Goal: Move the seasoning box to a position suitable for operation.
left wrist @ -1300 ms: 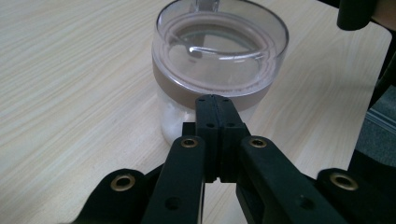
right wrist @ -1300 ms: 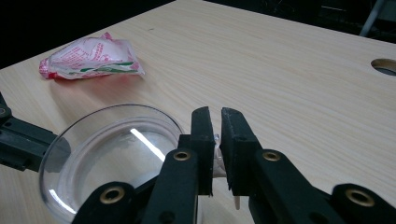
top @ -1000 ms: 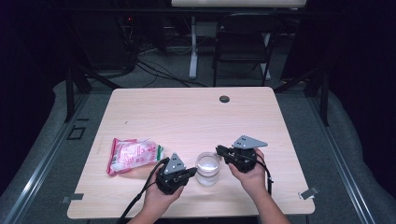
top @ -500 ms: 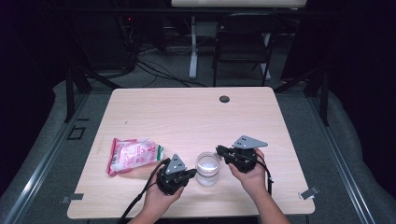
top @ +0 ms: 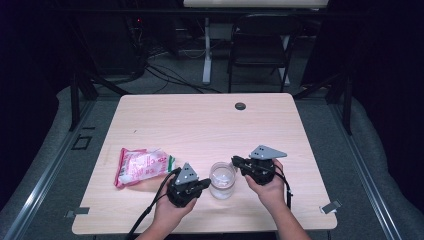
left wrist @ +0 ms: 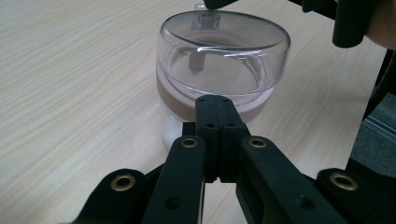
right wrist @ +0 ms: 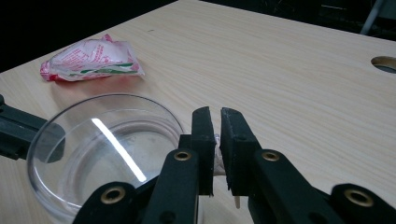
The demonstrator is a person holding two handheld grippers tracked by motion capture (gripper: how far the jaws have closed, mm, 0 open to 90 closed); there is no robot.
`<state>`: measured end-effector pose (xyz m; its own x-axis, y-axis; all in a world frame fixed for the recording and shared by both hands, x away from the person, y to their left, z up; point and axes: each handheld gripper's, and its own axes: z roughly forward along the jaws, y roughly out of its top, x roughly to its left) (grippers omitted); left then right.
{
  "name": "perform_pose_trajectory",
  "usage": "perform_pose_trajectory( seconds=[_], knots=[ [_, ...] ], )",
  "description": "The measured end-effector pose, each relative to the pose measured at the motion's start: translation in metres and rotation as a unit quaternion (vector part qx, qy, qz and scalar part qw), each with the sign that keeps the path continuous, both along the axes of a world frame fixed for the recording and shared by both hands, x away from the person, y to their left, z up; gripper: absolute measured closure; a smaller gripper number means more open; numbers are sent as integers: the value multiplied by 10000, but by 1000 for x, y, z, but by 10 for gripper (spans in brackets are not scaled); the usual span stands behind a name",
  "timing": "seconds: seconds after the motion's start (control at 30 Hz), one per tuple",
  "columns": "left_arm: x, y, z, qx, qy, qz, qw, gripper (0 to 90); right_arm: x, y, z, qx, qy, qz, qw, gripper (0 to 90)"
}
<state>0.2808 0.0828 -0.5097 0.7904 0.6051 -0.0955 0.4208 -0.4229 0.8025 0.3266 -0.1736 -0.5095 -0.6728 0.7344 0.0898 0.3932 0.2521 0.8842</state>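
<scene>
A clear round cup stands near the table's front edge between my two grippers. In the left gripper view the cup is see-through, with a pinkish band low on its wall. My left gripper is shut with nothing between its jaws, and its tips sit right against the cup's near wall. My right gripper reaches the cup's far right rim. Its jaws are closed on a small clear handle that sticks out from the cup. Only a thin gap shows between them.
A pink and white snack packet lies left of the cup, also seen in the right gripper view. A round cable hole sits near the table's far edge. Bare wood spreads across the middle and back.
</scene>
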Motion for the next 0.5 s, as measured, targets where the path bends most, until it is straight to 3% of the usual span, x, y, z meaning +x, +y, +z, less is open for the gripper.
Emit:
perform_pose_trajectory(
  seconds=[0.27, 0.5],
  knots=[
    [1, -4, 9, 21, -44, -70, 10000, 900, -2, -2, 3, -64, -54, -14, 10000, 815],
    [6, -6, 19, -11, -94, -103, 9999, 899, -17, -6, 13, -94, -137, 193, 9997, 768]
  ],
)
